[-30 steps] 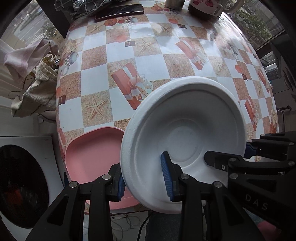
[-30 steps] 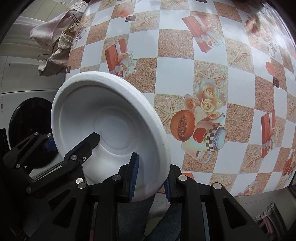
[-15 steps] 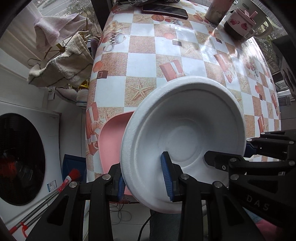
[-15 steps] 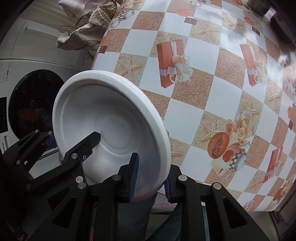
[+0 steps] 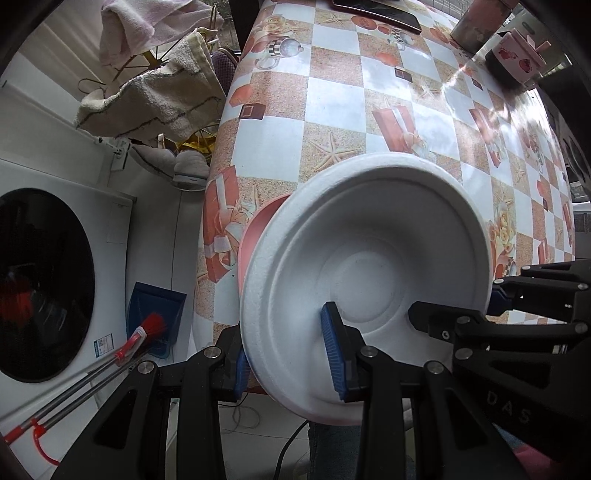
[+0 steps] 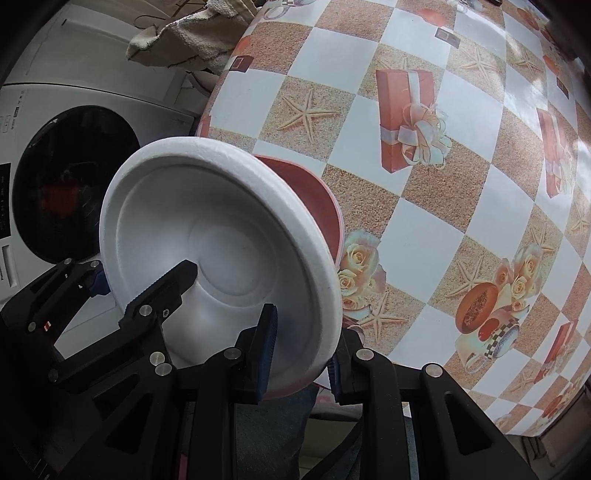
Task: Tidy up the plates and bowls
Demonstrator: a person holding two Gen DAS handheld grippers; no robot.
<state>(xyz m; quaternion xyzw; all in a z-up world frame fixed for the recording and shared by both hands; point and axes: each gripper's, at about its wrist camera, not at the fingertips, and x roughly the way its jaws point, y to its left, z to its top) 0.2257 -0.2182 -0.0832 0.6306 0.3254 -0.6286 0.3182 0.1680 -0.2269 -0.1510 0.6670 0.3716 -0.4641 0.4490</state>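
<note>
I hold a white foam bowl (image 5: 373, 258) with both grippers above the table's near-left corner. My left gripper (image 5: 288, 354) is shut on its left rim. My right gripper (image 6: 301, 350) is shut on its right rim and also shows at the right of the left wrist view (image 5: 495, 299). The bowl also shows in the right wrist view (image 6: 221, 243), tilted. A pink plate (image 6: 314, 199) lies on the table just behind and under the bowl, mostly hidden; its rim shows in the left wrist view (image 5: 251, 229).
The table (image 5: 332, 103) has a checkered cloth. A phone (image 5: 376, 11), a cup (image 5: 469, 29) and a mug (image 5: 517, 62) stand at its far side. A washing machine (image 5: 44, 280), towels (image 5: 159, 92) and a red broom with dustpan (image 5: 147, 328) are left of the table.
Both grippers have carried the bowl leftward and toward the near corner of the table, over the pink plate, which is now mostly covered. The grips have not changed.
</note>
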